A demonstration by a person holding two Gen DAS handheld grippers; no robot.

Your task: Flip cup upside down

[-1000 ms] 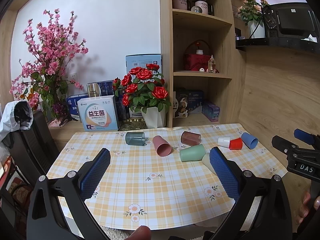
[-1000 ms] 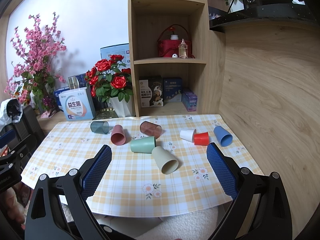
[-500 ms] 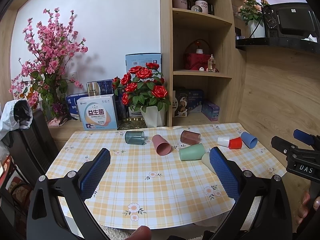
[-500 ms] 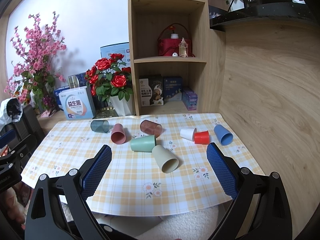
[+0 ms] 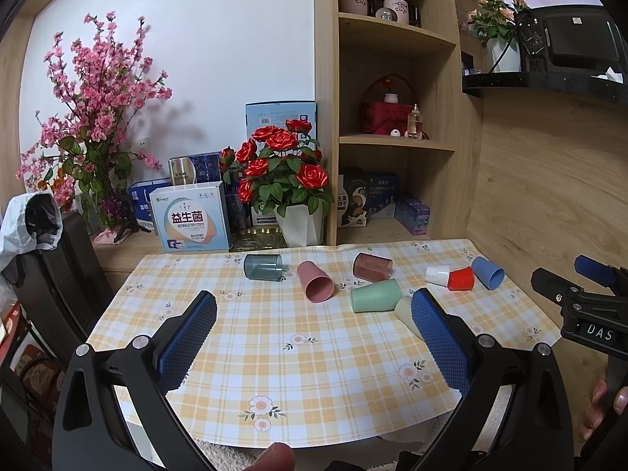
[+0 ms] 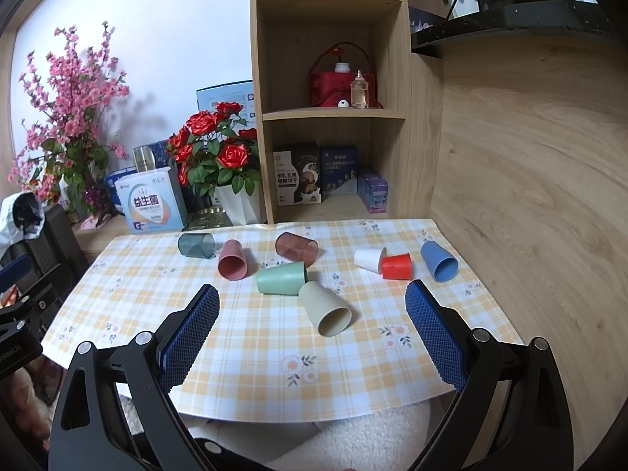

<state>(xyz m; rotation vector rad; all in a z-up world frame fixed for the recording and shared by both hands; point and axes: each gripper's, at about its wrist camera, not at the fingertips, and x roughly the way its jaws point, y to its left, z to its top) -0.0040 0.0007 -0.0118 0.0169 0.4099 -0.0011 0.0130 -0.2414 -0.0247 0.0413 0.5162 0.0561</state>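
Eight cups lie on their sides on the checked tablecloth, none of them gripped. Nearest the right gripper is the beige cup, its mouth turned toward the camera, lying on the cloth in the gap between the two blue pads but beyond their tips, touching neither. Its base rests just beside the green cup. Behind these lie the pink cup, the grey-blue cup and the brown cup; to the right the white cup touches the red cup, with the blue cup just beside them. The right gripper is spread wide and holds nothing. The left gripper is likewise wide apart and empty above the near cloth, its right pad covering part of the beige cup, the pink cup beyond its tips.
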